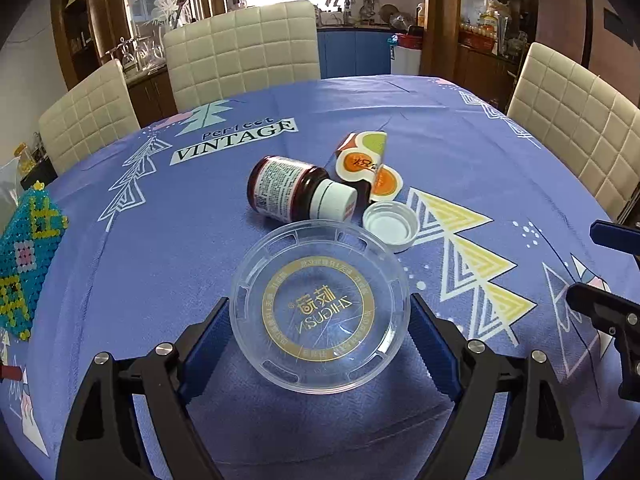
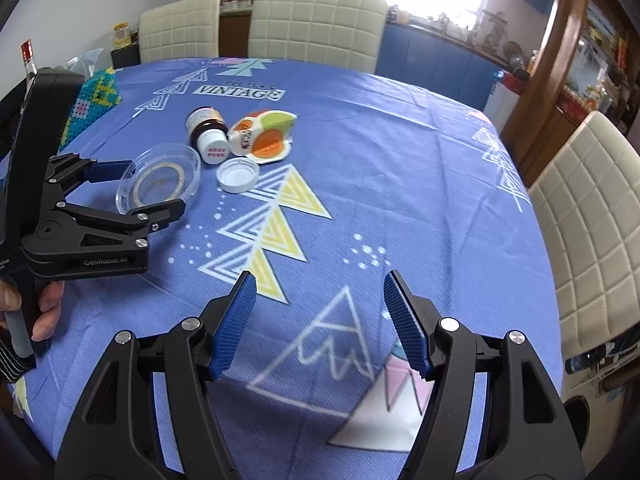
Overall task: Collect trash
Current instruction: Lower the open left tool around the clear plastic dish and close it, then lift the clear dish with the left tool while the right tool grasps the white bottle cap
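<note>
A clear round plastic lid [image 1: 320, 304] with a gold ring print sits between the blue pads of my left gripper [image 1: 320, 304], which touch its rim on both sides. From the right wrist view the lid [image 2: 158, 178] looks tilted in the left gripper [image 2: 154, 190]. Just beyond it, a brown bottle [image 1: 288, 188] with a white cap lies on its side. A loose white cap [image 1: 390, 226] and a crumpled orange-and-green wrapper [image 1: 362, 160] lie close by. My right gripper [image 2: 320, 280] hovers open over bare cloth, nothing between its fingers.
The round table has a purple printed cloth [image 2: 400, 160]. A blue-and-yellow beaded mat [image 1: 28, 256] lies at its left edge. Cream padded chairs [image 1: 244, 48] stand around the far and right sides. A person's hand [image 2: 44, 312] holds the left gripper's handle.
</note>
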